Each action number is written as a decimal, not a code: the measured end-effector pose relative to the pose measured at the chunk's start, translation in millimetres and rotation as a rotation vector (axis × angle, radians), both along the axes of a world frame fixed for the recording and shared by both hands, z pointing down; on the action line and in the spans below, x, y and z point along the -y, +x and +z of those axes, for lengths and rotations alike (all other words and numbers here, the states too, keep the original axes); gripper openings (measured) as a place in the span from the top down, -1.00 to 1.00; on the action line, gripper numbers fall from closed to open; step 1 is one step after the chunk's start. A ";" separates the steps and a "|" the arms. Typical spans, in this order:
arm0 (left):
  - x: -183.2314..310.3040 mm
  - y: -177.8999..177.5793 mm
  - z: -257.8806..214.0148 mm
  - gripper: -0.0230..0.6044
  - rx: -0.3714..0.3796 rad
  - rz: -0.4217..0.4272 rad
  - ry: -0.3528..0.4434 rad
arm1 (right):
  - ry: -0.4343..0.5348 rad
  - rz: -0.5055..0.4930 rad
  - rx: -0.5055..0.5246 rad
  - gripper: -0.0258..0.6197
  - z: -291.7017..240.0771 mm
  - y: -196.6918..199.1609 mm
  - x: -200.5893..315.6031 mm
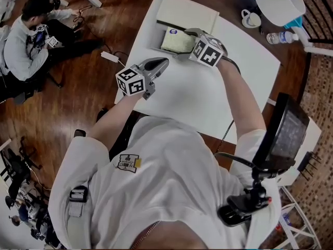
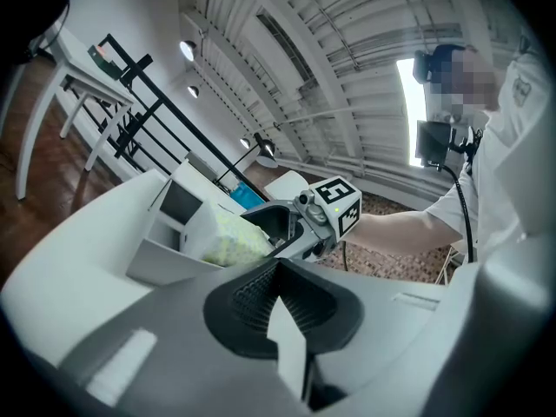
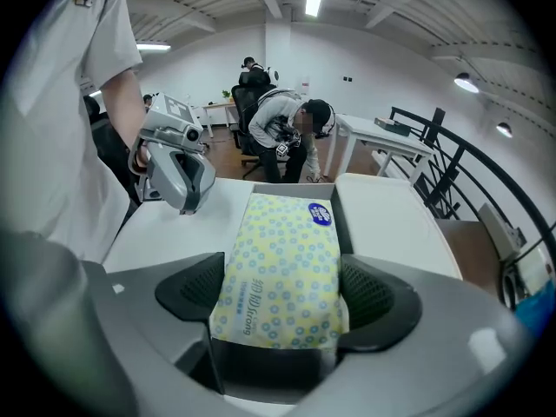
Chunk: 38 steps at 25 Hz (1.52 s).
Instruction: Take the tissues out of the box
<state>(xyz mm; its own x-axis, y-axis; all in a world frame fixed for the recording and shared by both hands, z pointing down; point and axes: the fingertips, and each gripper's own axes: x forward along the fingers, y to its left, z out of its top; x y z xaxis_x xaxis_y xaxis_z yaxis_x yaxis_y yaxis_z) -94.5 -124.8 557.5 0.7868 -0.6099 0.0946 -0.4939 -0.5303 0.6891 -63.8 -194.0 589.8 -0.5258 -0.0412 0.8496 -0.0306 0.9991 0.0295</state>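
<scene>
Right gripper (image 3: 278, 307) is spread wide around the pack (image 3: 282, 259), seemingly not clamped yet. Pack's still sat in the box (image 1: 187, 13), so nothing's been taken out. Grip and lift are left.

On your desk (image 1: 208, 103) the box (image 1: 156, 47) stands at the far end with its lid (image 1: 187, 12) open behind it. The tissue pack (image 1: 176, 40) lies in the box, its near end between the jaws of your right gripper (image 1: 191, 35). Your left gripper (image 1: 156, 65) hovers left of the box and nearer you, apart from it.
</scene>
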 end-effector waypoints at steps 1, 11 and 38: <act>-0.4 -0.7 0.2 0.93 0.000 -0.002 0.000 | -0.005 0.004 0.004 -0.36 -0.5 0.3 0.1; 3.5 0.5 -1.1 0.93 -0.007 -0.006 0.007 | 0.052 0.000 -0.014 -0.20 -16.4 9.6 10.6; -100.7 100.9 -2.7 0.93 0.147 0.235 0.001 | 0.052 0.146 0.068 -0.22 1.7 151.9 -212.7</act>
<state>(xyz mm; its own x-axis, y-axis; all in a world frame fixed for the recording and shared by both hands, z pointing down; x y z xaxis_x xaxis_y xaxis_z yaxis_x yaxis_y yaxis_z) 6.4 -24.2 554.7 0.8844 -0.4127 0.2179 -0.4523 -0.6430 0.6180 88.1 18.7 591.5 -0.5675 -0.1643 0.8068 -0.1788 0.9811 0.0740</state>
